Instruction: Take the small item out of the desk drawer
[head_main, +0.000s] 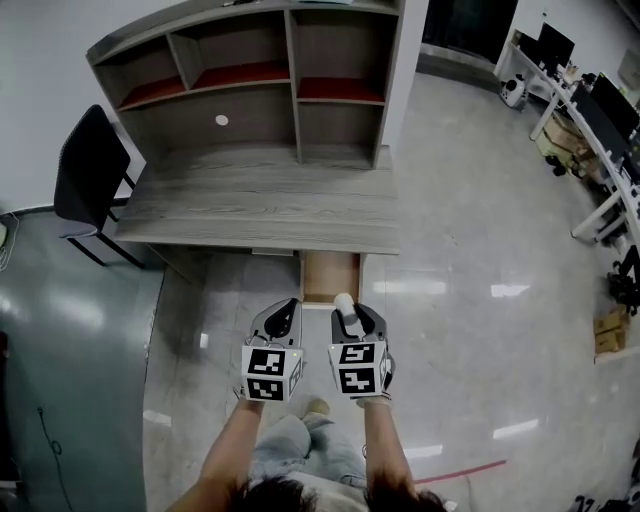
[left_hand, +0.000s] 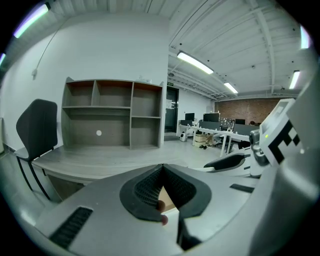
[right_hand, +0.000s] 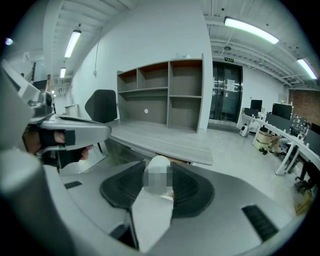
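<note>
The wooden desk drawer (head_main: 330, 276) stands pulled out from under the grey desk (head_main: 260, 205). My right gripper (head_main: 347, 307) is shut on a small white item (head_main: 345, 304), held just in front of the drawer. In the right gripper view the small white item (right_hand: 158, 175) sits between the dark pads, its middle blurred. My left gripper (head_main: 288, 310) hangs beside it to the left, jaws shut with nothing between them. In the left gripper view the left gripper (left_hand: 162, 167) has its pads meeting at the tips, and the drawer shows through the gap below.
A shelf unit (head_main: 262, 80) stands on the back of the desk. A black chair (head_main: 88, 172) stands at the desk's left end. Office tables with monitors (head_main: 590, 120) line the far right. The floor is glossy grey tile (head_main: 480, 300).
</note>
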